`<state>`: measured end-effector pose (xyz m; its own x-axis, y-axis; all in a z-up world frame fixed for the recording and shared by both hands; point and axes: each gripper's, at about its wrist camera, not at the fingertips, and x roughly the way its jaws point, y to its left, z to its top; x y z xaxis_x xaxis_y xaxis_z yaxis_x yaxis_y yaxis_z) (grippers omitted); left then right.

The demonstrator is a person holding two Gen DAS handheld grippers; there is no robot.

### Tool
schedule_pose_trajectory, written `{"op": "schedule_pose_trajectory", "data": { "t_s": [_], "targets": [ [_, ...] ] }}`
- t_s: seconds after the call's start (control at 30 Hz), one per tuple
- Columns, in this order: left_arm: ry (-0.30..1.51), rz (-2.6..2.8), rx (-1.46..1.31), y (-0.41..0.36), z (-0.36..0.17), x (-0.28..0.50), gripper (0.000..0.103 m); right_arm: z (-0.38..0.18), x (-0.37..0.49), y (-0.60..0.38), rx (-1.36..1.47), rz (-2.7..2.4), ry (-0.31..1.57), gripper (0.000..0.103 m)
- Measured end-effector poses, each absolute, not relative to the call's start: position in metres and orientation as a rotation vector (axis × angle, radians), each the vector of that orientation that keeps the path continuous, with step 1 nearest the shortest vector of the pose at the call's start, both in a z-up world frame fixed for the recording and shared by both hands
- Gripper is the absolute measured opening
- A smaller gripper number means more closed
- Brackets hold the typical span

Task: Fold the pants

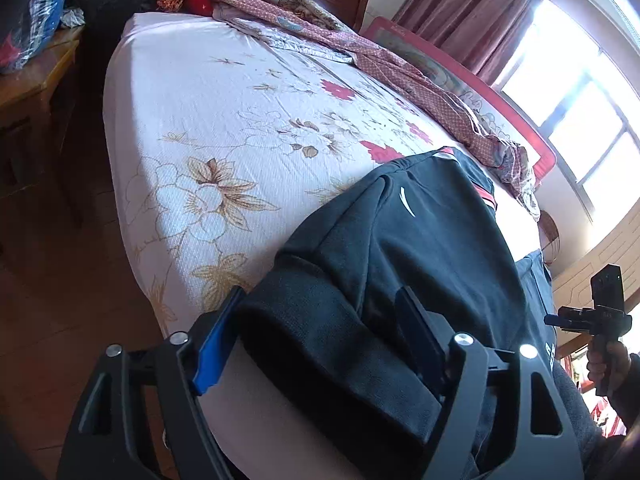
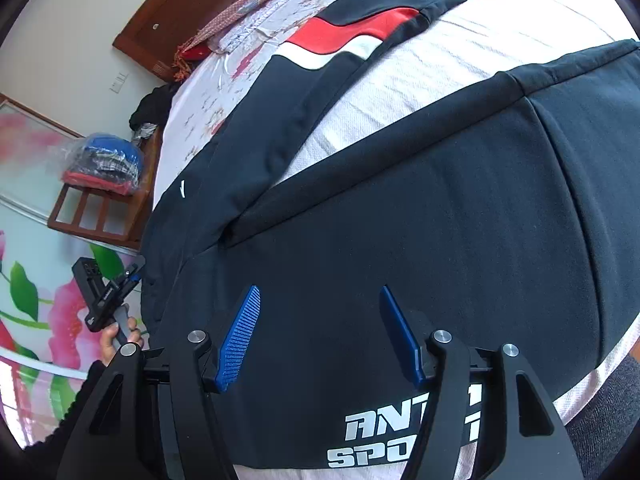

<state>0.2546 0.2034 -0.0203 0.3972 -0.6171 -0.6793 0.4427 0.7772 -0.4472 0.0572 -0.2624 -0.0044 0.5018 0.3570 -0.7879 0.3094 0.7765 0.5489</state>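
Black track pants (image 2: 400, 208) lie spread on the bed (image 1: 224, 128); left claw (image 1: 320, 344) gapes around the waistband, right claw (image 2: 320, 332) hovers open over a leg: grip fully before lifting across.

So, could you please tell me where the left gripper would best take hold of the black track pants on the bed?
Grip the thick ribbed waistband of the black track pants, coming from the bed's near edge. It overhangs there as a firm rolled band, already lying between the left gripper's open blue pads.
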Motion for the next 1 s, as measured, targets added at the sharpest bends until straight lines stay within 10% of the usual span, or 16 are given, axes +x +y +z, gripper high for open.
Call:
{"op": "schedule_pose_trajectory", "data": {
  "t_s": [0.3,1.0],
  "targets": [
    [0.932,-0.562,-0.221,0.205,0.001,0.242,0.011,0.009,0.087,-0.266,0.707,0.064,1.065,0.062],
    [0.585,-0.78,-0.318,0.161,0.128,0.098,0.01,0.012,0.382,-0.34,0.998,-0.233,1.272,0.07]
  ]
}}
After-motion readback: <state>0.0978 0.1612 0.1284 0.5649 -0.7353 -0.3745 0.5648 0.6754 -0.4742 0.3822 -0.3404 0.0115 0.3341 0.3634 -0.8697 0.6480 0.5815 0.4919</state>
